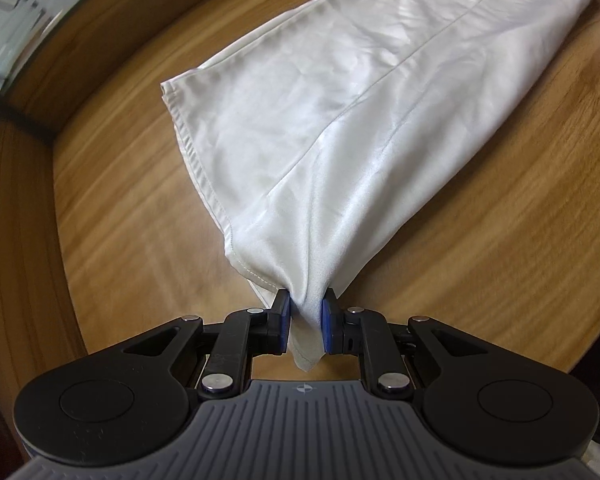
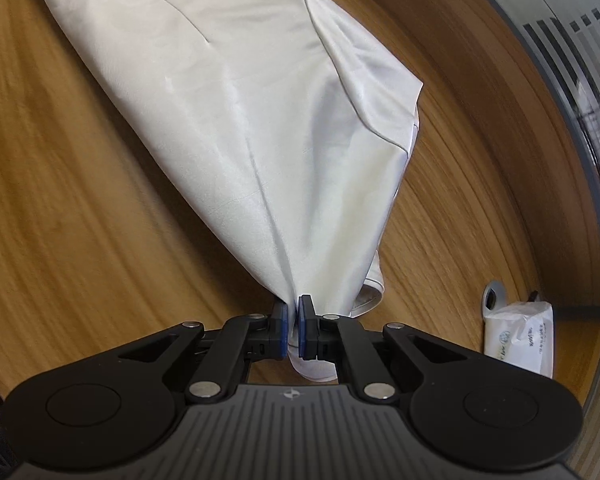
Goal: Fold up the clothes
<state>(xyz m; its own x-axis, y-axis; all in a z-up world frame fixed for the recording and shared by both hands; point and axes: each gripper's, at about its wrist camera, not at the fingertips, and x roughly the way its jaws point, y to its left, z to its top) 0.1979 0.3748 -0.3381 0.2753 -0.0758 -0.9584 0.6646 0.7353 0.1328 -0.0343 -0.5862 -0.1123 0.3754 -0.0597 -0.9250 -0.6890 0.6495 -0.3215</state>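
White, satiny, hemmed garment [image 1: 340,120] lies partly on the brown wood-grain tabletop [image 1: 120,220], one end lifted off it. Left gripper [image 1: 306,322] — blue pads clamped on a bunched corner, cloth tail hanging below the jaws. Right gripper [image 2: 293,330] — jaws nearly closed, pinching a thin gather of the same garment [image 2: 228,100]; fabric fans away from both grips in taut creases.

Progress, as judged: early to middle. Both corners secured and raised, a side flap looks doubled over, but no neat folded stack yet. Left to do: carry the held edge across, lay it flat, smooth, fold again.

Small white packet [image 2: 518,340] sits near the table edge, well apart.
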